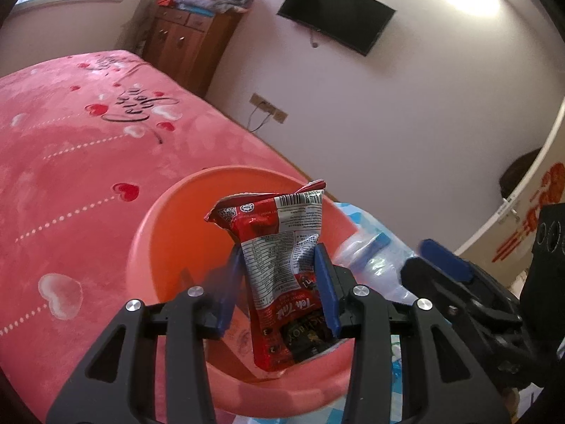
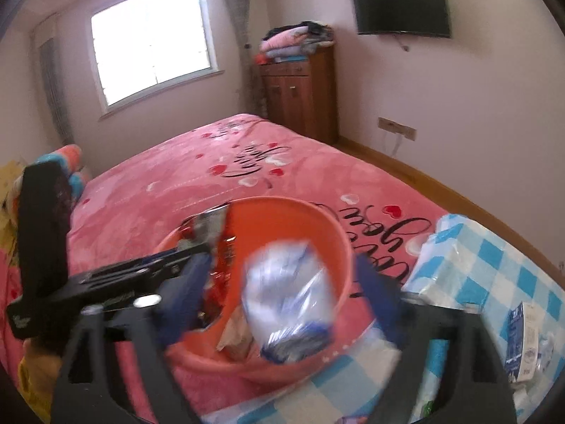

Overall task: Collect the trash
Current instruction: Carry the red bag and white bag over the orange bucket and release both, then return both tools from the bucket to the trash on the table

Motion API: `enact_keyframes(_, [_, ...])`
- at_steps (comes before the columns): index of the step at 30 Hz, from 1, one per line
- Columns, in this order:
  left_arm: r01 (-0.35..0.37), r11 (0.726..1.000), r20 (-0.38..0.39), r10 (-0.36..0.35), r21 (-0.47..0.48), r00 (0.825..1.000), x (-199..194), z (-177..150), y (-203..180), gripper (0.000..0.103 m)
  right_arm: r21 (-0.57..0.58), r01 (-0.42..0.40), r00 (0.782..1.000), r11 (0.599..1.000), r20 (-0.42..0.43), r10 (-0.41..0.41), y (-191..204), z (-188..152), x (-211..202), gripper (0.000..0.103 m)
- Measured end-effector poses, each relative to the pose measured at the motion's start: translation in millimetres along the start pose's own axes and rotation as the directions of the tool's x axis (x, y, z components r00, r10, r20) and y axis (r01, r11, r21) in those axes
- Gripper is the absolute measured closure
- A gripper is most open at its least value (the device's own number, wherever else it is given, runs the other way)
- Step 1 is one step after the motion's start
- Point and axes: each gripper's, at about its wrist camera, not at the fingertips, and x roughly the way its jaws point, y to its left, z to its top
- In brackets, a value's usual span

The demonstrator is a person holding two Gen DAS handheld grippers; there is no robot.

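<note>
A pink-orange plastic basin point(image 1: 166, 219) sits on the bed, also in the right wrist view point(image 2: 339, 240). My left gripper point(image 1: 279, 293) is over the basin with a red and silver snack wrapper point(image 1: 279, 247) between its blue fingers; the jaws look slightly apart and blurred. The wrapper also shows in the right wrist view point(image 2: 208, 226). My right gripper point(image 2: 289, 293) is open above the basin; a clear blue-printed plastic bag point(image 2: 289, 293) hangs blurred between its fingers, seemingly free. That bag also shows in the left wrist view point(image 1: 374, 261).
The bed has a pink heart-print blanket point(image 2: 197, 183). A blue-white checked cloth point(image 2: 487, 261) with a small carton point(image 2: 522, 339) lies right of the basin. A wooden cabinet point(image 2: 300, 95) with folded clothes and a wall TV point(image 2: 402, 5) stand behind.
</note>
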Motion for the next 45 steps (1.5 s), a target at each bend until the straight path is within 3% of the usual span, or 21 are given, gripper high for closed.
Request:
enact_keyframes(1, [0.003, 1.000, 0.000, -0.003, -0.005, 1.000, 0.2, -1.2, 1.8, 0.057, 0.032, -0.016, 1.000, 0.999, 0.001, 0.016, -6.5, -1.7, 0.3, 0.012])
enact_keyframes(4, [-0.034, 0.999, 0.025, 0.034, 0.003, 0.999, -4.9, -3.6, 3.9, 0.032, 0.119, -0.048, 0.999, 0.992, 0.027, 0.045, -25.0, -10.6, -9.4, 0.012])
enact_keyframes(12, [-0.044, 0.997, 0.120, 0.036, 0.062, 0.992, -19.6, -12.7, -10.9, 0.021, 0.242, 0.023, 0.995, 0.970, 0.087, -0.045, -65.7, -42.8, -52.1, 0.011])
enact_keyframes(23, [0.044, 0.990, 0.218, -0.072, 0.132, 0.973, -34.9, -27.9, -47.9, 0.019, 0.344, 0.102, 0.985, 0.933, 0.094, -0.143, -102.5, -102.7, -95.2, 0.011])
enact_keyframes(30, [0.103, 0.978, 0.284, -0.152, 0.179, 0.947, -45.6, -41.8, -71.6, 0.018, 0.396, 0.128, 0.975, 0.909, 0.118, -0.188, -119.8, -130.3, -124.0, 0.011])
enact_keyframes(41, [0.094, 0.945, 0.260, -0.180, 0.312, 0.949, -47.5, -80.4, -113.2, 0.017, 0.415, 0.179, 0.949, 0.892, 0.166, -0.267, -133.1, -167.3, -160.5, 0.011])
enact_keyframes(45, [0.126, 0.940, 0.192, -0.194, 0.318, 0.962, -42.2, -92.6, -120.5, 0.016, 0.434, 0.180, 0.948, 0.883, 0.163, -0.274, -138.5, -179.8, -164.8, 0.009])
